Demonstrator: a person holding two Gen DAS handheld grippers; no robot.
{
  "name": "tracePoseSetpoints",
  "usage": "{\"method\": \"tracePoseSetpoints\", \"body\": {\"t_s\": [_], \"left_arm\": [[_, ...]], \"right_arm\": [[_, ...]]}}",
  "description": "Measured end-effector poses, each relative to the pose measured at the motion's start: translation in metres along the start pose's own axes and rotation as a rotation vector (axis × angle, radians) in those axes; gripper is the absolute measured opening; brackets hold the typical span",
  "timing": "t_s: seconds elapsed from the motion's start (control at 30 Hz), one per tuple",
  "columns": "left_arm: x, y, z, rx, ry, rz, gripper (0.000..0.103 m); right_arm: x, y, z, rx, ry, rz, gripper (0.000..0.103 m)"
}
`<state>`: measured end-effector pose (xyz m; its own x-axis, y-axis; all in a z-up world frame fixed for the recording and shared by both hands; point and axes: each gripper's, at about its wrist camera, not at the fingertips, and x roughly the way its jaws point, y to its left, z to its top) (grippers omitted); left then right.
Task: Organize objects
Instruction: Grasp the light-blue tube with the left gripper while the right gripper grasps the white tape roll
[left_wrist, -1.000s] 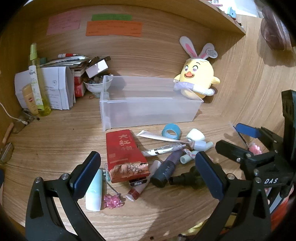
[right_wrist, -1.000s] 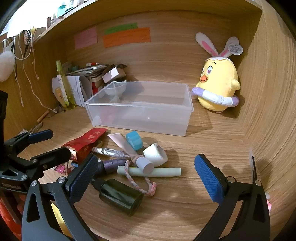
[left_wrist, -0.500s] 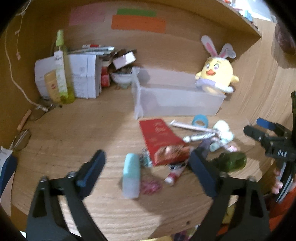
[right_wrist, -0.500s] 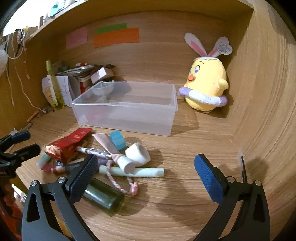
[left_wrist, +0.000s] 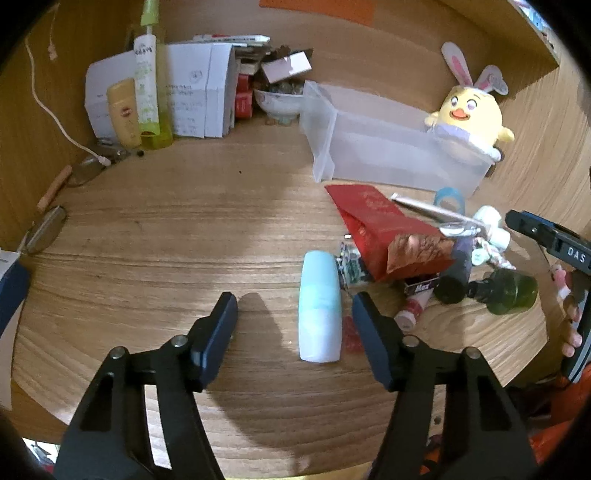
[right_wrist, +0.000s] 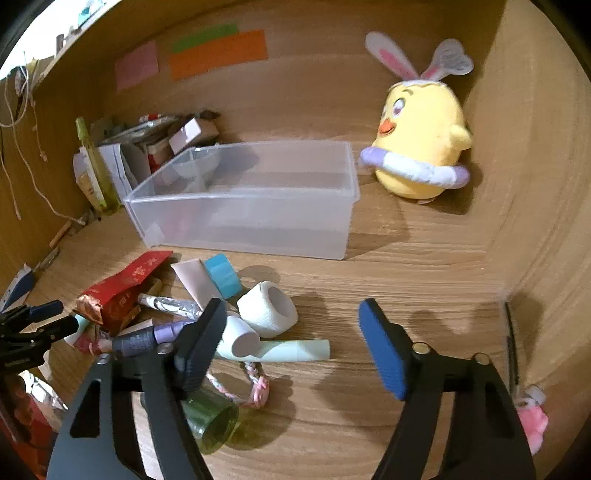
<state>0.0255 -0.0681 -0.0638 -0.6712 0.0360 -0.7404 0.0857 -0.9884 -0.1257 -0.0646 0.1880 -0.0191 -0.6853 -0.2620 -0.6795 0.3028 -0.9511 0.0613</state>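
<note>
A pile of small items lies on the wooden desk in front of a clear plastic bin (left_wrist: 388, 155) (right_wrist: 240, 206). My left gripper (left_wrist: 293, 299) hangs low over a pale blue tube (left_wrist: 319, 310). Its jaws are closing with the tube between them, nearer the right finger, and the pads are not pressing it. My right gripper (right_wrist: 291, 306) is closing too, over a white bandage roll (right_wrist: 267, 308) and a pale green tube (right_wrist: 291, 350), gripping nothing. A red packet (left_wrist: 380, 229) (right_wrist: 125, 288) and a dark green bottle (left_wrist: 509, 291) (right_wrist: 210, 424) lie in the pile.
A yellow chick plush (right_wrist: 421, 144) sits at the back right beside the bin. Boxes, bottles (left_wrist: 147, 92) and a bowl (left_wrist: 280, 103) crowd the back left corner, with a white cable (left_wrist: 55, 114) and glasses (left_wrist: 48, 229). A black pen (right_wrist: 511, 339) leans on the right wall.
My left gripper has swung left and down onto the pale blue tube, and its jaws have narrowed. My right gripper has moved closer to the pile and its jaws have narrowed too.
</note>
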Motion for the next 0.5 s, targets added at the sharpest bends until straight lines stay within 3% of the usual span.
{"method": "tracePoseSetpoints", "body": {"t_s": [0.27,0.5], "left_arm": [[0.005,-0.005,0.001,0.051,-0.020,0.056,0.050],[0.010,0.002,0.007,0.059,-0.038,0.103,0.025]], "right_arm": [[0.026,-0.005,0.008,0.008,0.066,0.035,0.066],[0.044,-0.011,0.018,0.025,0.108,0.044,0.065]]}}
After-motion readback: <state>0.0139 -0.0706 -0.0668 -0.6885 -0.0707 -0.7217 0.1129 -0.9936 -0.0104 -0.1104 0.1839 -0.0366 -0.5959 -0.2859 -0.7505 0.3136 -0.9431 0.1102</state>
